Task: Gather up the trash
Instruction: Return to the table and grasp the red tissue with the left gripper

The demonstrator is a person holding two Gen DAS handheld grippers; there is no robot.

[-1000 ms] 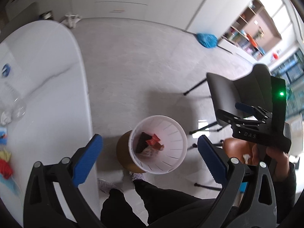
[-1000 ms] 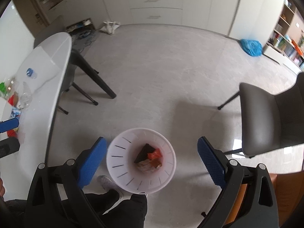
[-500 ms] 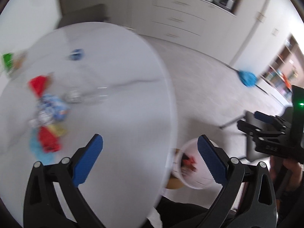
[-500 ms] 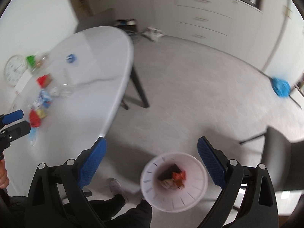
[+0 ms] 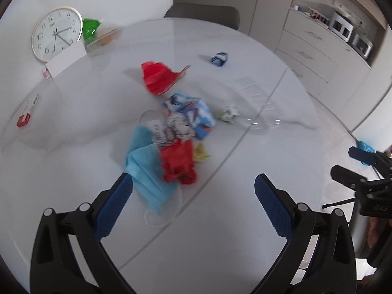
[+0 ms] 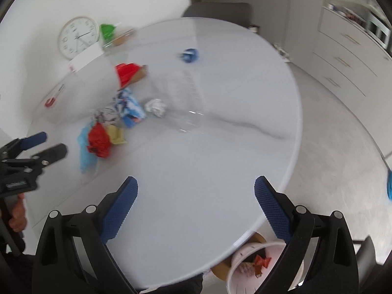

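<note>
Both claws wide open, nothing held: left gripper point(image 5: 193, 191) over table point(image 5: 245, 220), right gripper point(image 6: 196, 193) near table edge, bin point(image 6: 235, 276) w/ scraps just below it. Nearest left claw: blue mask point(image 5: 144, 171), red wrapper point(image 5: 178, 164), then blue-white packet point(image 5: 191, 112), clear bottle point(image 5: 254, 107). Far: red cup point(image 5: 156, 78), clock point(image 5: 57, 33).

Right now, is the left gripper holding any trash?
No. The left gripper is open and empty, above the table just short of the blue face mask.
</note>
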